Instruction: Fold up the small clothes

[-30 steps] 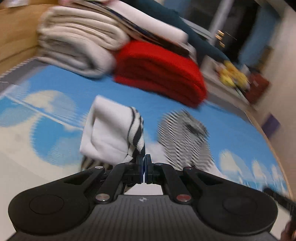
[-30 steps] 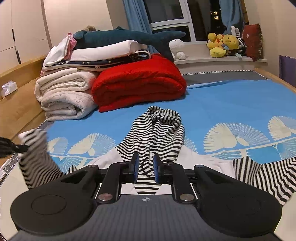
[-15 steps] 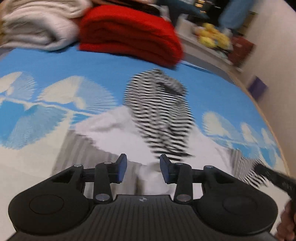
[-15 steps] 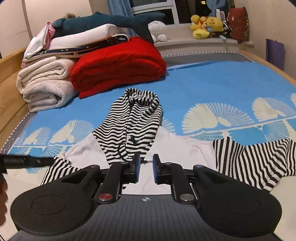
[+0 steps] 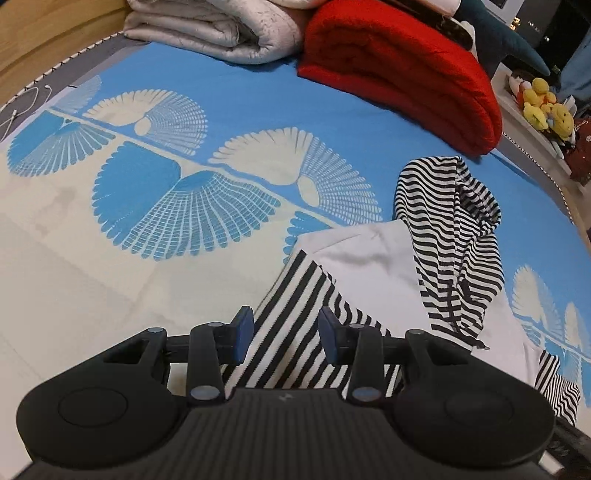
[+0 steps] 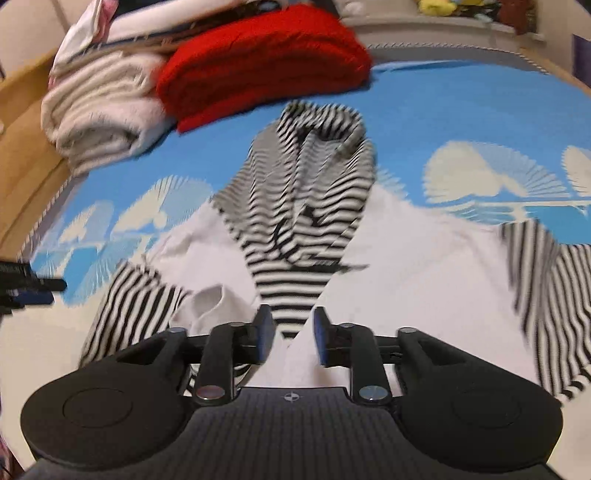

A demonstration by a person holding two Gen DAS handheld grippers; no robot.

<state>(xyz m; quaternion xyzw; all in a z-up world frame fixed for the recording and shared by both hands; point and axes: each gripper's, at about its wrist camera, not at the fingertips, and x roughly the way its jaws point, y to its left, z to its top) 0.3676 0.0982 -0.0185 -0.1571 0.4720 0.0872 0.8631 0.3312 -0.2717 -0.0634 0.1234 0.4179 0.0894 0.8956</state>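
A small white hoodie (image 6: 417,266) lies spread on the blue patterned bed, with a black-and-white striped hood (image 6: 306,206) laid down over its body and striped sleeves. My left gripper (image 5: 286,332) is open and empty just above the left striped sleeve (image 5: 291,332). The white body (image 5: 369,254) and the hood (image 5: 454,236) lie beyond it to the right. My right gripper (image 6: 291,336) is open and empty over the white body, just below the hood's lower end. The right striped sleeve (image 6: 543,295) lies out to the right. The left gripper's tip (image 6: 26,284) shows at the left edge.
A folded red blanket (image 5: 402,70) and folded cream quilts (image 5: 221,29) are stacked at the head of the bed. A wooden bed frame (image 6: 22,155) runs along the left side. Plush toys (image 5: 546,107) sit on a ledge at the far right.
My left gripper has let go of the striped sleeve, opened, and now hovers over it. My right gripper has opened wider and dropped closer to the hoodie.
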